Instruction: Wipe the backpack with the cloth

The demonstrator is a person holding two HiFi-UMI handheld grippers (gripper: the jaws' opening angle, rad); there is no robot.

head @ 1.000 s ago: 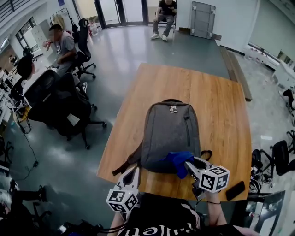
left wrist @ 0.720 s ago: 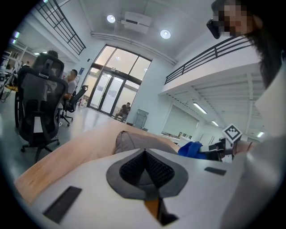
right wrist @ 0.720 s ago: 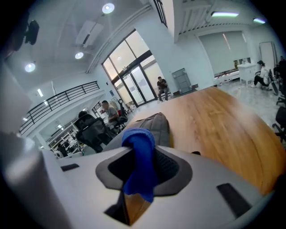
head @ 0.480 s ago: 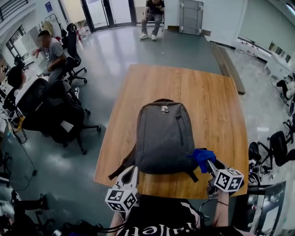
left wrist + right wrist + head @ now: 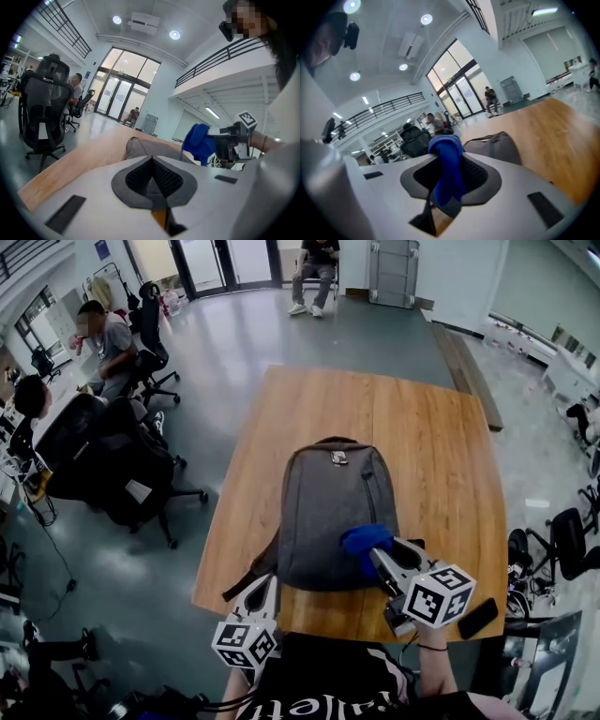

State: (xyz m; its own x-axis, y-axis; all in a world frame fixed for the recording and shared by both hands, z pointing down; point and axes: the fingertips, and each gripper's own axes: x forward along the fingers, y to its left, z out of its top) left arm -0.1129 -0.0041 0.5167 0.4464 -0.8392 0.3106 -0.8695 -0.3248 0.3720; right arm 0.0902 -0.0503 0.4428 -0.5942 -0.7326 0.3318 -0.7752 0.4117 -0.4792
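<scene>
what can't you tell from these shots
- Head view: whether the cloth touches the backpack; the right tool and cloth cover that spot.
- Head view: dark flat thing at the table's near right edge, too small to identify.
- Left gripper view: most of the backpack, behind the left tool.

The backpack is plain grey; the cloth is solid blue. The table shows light brown wood grain. The left gripper and right gripper are white with black square markers, and their pads appear dark grey.
</scene>
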